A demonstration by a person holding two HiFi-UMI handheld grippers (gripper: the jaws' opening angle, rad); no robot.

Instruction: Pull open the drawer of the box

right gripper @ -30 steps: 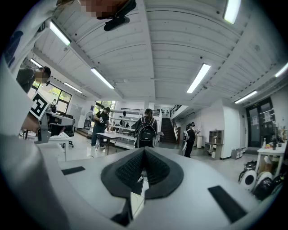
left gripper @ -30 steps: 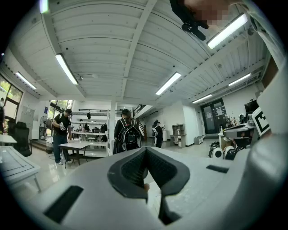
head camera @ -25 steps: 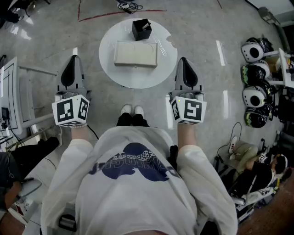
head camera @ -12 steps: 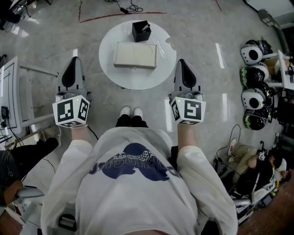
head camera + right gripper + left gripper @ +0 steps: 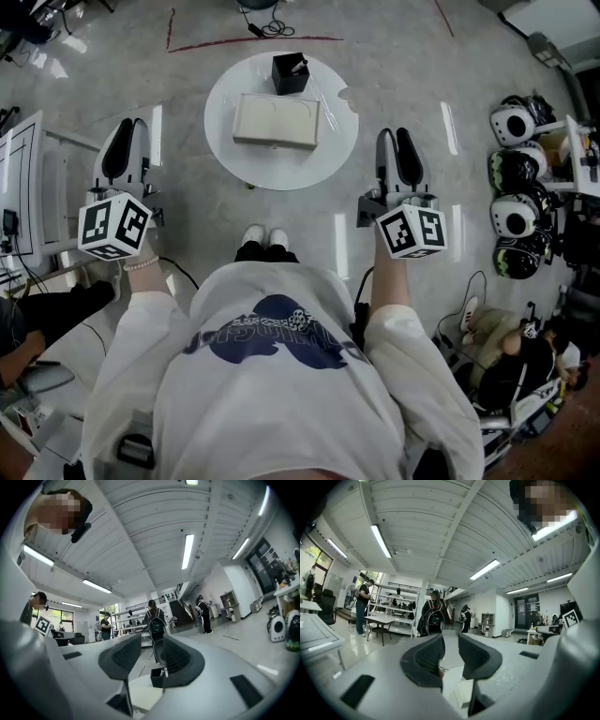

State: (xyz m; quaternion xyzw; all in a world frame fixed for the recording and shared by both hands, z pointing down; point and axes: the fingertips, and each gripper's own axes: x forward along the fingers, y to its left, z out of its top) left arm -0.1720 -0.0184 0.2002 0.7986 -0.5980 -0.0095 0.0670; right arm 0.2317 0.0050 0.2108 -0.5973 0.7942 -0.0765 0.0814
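Black jaws on both claws had just parted: left claw spread slightly, right claw wider, nothing between either pair. Both had shifted outward from the table edge toward the frame sides. Reach not begun, I judged. Cream box, drawer apparently shut, lay top centre on the white round table. Count: two claws, one box, one black holder, one table.

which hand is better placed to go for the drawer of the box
Right, probably: the right tongs sit closer to the table and box than the left tongs. Both have just been opening, with nothing between them.
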